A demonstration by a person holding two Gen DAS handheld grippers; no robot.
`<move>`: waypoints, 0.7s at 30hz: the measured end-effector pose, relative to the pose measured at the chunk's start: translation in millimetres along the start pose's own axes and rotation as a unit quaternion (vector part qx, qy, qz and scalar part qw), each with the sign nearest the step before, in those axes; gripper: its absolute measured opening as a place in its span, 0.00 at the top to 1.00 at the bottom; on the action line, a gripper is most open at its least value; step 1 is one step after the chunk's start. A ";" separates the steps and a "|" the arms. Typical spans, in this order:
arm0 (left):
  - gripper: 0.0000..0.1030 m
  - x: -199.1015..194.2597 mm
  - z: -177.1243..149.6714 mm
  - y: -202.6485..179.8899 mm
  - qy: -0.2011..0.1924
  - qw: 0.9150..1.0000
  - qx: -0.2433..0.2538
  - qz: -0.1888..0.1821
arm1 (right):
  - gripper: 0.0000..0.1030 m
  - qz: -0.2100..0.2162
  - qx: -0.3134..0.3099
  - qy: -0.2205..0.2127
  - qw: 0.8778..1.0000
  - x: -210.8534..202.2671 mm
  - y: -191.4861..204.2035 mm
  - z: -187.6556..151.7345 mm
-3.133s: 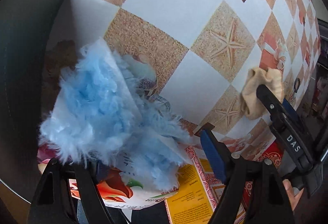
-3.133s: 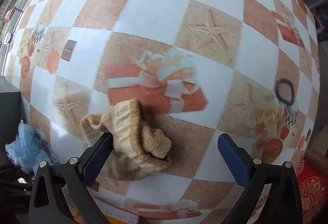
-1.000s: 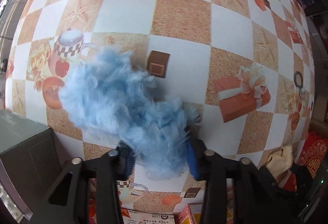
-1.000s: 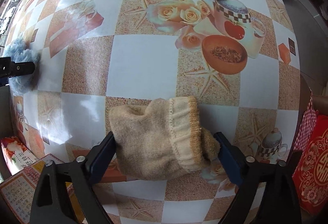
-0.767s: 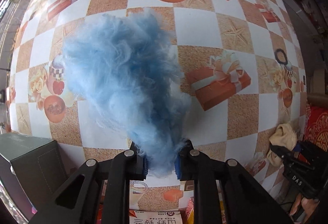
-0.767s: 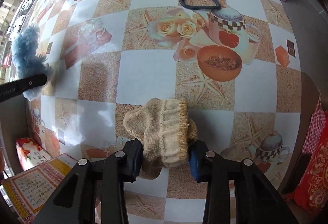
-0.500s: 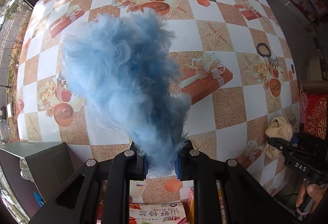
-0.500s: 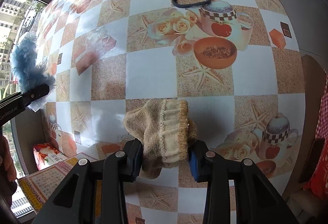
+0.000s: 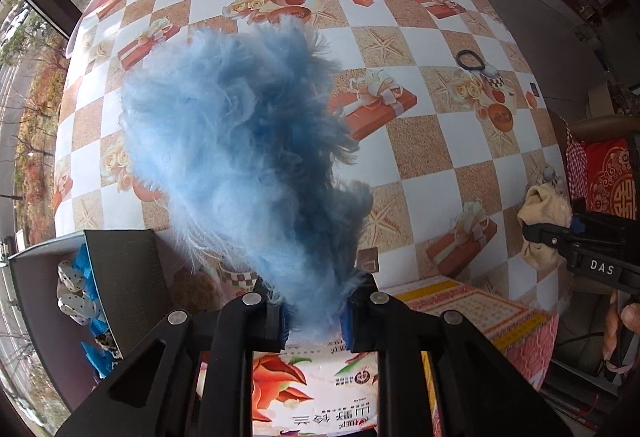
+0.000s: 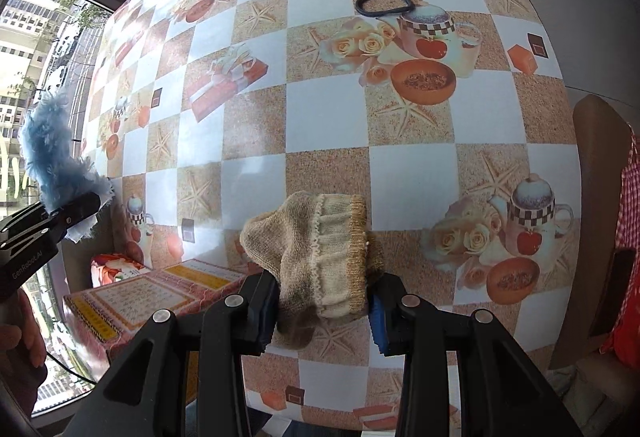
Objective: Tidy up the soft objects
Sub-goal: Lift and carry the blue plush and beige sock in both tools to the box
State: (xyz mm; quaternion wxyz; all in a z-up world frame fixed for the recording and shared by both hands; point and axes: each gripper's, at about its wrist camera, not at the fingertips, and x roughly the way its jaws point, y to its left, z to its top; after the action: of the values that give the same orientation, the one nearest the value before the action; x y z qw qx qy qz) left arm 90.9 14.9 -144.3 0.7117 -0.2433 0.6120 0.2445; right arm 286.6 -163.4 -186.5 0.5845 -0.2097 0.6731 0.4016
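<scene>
Both tongs clamped on soft things above the checkered tablecloth
Left gripper pinches a fluffy blue sock; right gripper squeezes a ribbed beige knit sock

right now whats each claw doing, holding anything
Left claw: closed on the fluffy blue fabric piece.
Right claw: closed on the beige knitted sock.

checkered table, black band on it

Fluffy blue fabric and bunched beige knit sock, both lifted above tbl.
</scene>
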 end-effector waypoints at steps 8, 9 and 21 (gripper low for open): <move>0.80 -15.8 -41.8 1.2 0.003 1.000 0.030 -0.006 | 0.62 -0.013 -0.017 0.008 1.000 -2.9 23.5 -40.6; 0.80 -17.9 -47.8 1.2 0.004 0.999 0.034 -0.009 | 0.62 -0.014 -0.019 0.010 1.000 -5.6 24.4 -45.8; 0.80 -35.7 -115.7 -0.3 0.014 0.994 0.103 -0.034 | 0.62 -0.008 -0.038 0.042 0.998 -9.7 62.6 -115.0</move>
State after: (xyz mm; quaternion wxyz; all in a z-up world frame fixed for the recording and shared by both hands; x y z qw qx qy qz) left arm -0.6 -61.9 -124.3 0.7326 -0.1926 0.6349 0.1522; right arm 170.6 -218.7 -159.4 0.5506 -0.2541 0.6796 0.4127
